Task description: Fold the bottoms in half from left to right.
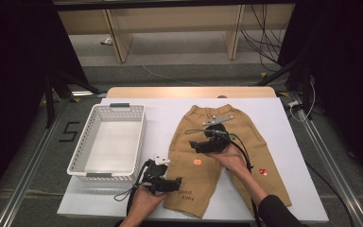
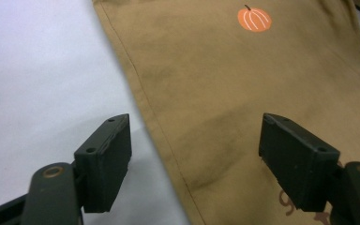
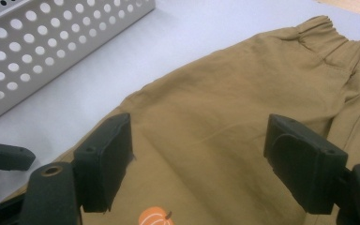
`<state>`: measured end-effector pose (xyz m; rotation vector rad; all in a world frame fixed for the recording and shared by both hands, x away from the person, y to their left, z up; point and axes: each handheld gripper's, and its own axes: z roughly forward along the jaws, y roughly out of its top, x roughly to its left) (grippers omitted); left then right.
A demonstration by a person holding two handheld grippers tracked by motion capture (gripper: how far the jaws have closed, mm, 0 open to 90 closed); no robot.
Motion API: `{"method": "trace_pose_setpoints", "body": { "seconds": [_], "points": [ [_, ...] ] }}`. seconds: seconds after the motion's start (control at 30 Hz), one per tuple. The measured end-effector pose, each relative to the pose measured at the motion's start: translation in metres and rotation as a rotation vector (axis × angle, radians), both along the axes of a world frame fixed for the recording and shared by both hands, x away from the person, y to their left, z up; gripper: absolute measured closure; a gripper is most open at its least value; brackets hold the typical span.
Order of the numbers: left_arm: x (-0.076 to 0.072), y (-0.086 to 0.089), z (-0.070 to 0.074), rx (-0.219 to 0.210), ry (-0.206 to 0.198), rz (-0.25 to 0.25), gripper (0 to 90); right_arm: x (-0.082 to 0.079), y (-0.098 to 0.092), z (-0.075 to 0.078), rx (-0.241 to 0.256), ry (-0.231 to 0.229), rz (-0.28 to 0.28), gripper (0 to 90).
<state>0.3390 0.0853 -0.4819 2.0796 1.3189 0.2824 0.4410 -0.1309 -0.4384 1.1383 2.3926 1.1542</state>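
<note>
A pair of tan trousers [image 1: 217, 156] lies flat on the white table, waistband far, legs toward me, with an orange pumpkin patch [image 1: 197, 161] on the left leg and a red patch [image 1: 263, 171] on the right. My left gripper [image 1: 174, 183] hovers open over the left leg's outer hem edge [image 2: 168, 140], with the pumpkin patch [image 2: 254, 19] beyond it. My right gripper [image 1: 196, 144] is open above the left leg's upper part [image 3: 206, 122], near the elastic waistband [image 3: 337, 44]. Nothing lies between either pair of jaws.
A white perforated basket [image 1: 108, 142] stands empty at the table's left, and its wall [image 3: 37, 51] appears in the right gripper view. White tabletop [image 2: 42, 70] lies between basket and trousers. Metal rails run along both sides of the table.
</note>
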Motion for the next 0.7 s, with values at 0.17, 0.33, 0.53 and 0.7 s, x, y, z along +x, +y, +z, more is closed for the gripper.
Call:
{"method": "trace_pose_setpoints", "body": {
  "seconds": [0.17,0.33,0.53,0.7],
  "points": [
    [0.004,0.002,-0.002,-0.008,0.007,-0.001,33.6,-0.001,-0.001,0.001,-0.007,-0.005,0.004,24.9],
    [0.006,0.004,-0.002,-0.008,-0.003,0.005,41.2,-0.001,-0.001,0.002,-0.009,-0.005,0.006,24.9],
    [0.007,0.004,-0.003,-0.024,-0.014,-0.005,56.2,-0.003,0.001,0.002,-0.014,-0.003,0.014,25.1],
    [0.012,0.007,-0.004,-0.092,0.028,-0.003,75.3,-0.002,0.000,0.004,-0.021,-0.008,0.007,25.3]
  ]
}}
